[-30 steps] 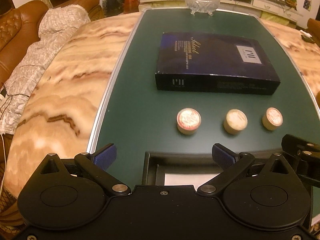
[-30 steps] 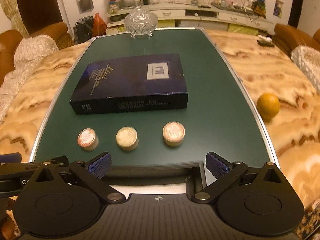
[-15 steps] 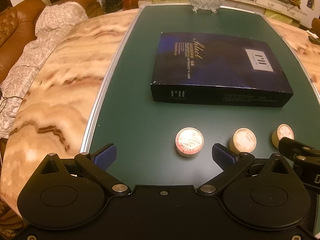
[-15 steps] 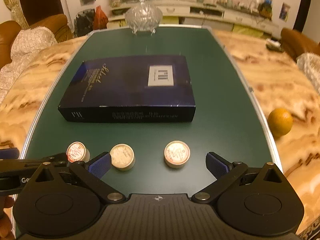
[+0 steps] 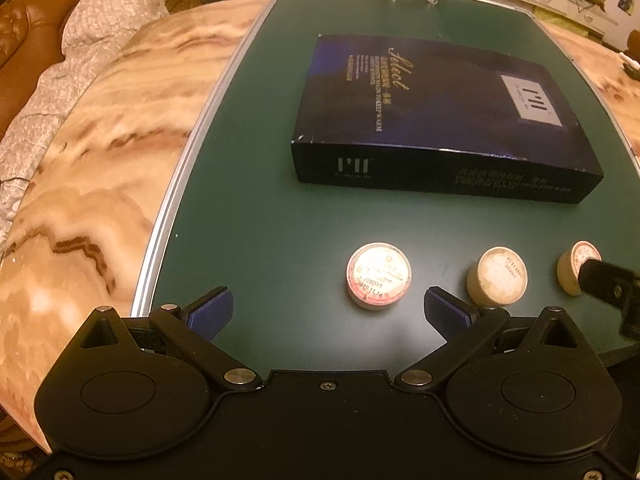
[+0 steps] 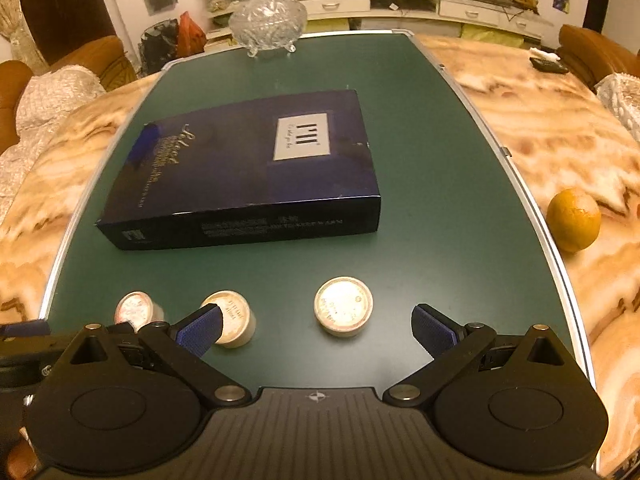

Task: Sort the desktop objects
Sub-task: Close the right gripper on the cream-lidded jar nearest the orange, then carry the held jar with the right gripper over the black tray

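**Three small tubs lined up before me**

The tubs sit in a row on the green desk (image 6: 440,160), just in front of the dark box (image 6: 248,168). The left tub (image 5: 378,274) lies ahead of my left gripper (image 5: 326,314); the right tub (image 6: 343,311) lies between the tips of my right gripper (image 6: 316,326); the middle tub (image 5: 497,275) stands between them. Both jaws are spread wide and hold nothing. The tubs look light, stiff and smooth; I judge the round side wall the place to grip. An orange (image 6: 573,219) rests off to the right.
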{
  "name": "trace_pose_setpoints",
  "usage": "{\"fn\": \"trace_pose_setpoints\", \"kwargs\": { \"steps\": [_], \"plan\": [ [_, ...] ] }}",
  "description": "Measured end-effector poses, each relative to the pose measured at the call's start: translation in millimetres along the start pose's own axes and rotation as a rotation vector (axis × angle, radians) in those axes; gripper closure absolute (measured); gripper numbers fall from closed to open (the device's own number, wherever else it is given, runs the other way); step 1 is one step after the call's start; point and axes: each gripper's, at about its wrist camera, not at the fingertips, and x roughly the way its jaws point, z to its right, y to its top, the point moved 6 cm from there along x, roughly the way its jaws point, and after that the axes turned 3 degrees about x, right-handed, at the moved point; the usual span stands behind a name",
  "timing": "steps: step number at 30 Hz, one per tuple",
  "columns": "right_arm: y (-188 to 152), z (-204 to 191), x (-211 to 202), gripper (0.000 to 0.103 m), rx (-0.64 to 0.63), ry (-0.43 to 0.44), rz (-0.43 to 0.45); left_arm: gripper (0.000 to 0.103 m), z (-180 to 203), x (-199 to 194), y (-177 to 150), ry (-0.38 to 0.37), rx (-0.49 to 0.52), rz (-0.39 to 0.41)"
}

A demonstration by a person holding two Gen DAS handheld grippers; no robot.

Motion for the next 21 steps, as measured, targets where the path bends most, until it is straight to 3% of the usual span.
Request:
{"fn": "trace_pose_setpoints", "kwargs": {
  "steps": [2,4,8,12,14,19,21],
  "plan": [
    [1,3,9,0.003,-0.009,-0.025,-0.007,0.0,-2,0,-2,0.0,-0.004,-0.001],
    [2,5,17,0.015,-0.017,-0.033,-0.025,0.0,-3,-1,-4,0.005,-0.006,0.0],
    [1,8,35,0.022,-0.024,-0.045,-0.056,0.0,-8,-2,-9,-0.009,-0.022,-0.007],
    [0,10,51,0.035,-0.037,-0.075,-0.079,0.0,-15,-4,-15,-0.018,-0.032,-0.007],
    [0,11,57,0.036,-0.039,-0.085,-0.084,0.0,-19,-5,-18,-0.018,-0.038,-0.01],
    [-1,11,64,0.055,-0.041,-0.084,-0.098,0.0,-25,-5,-24,-0.021,-0.052,-0.019],
    [-2,10,63,0.058,-0.041,-0.082,-0.101,0.0,-26,-5,-26,-0.018,-0.051,-0.021]
  ]
}}
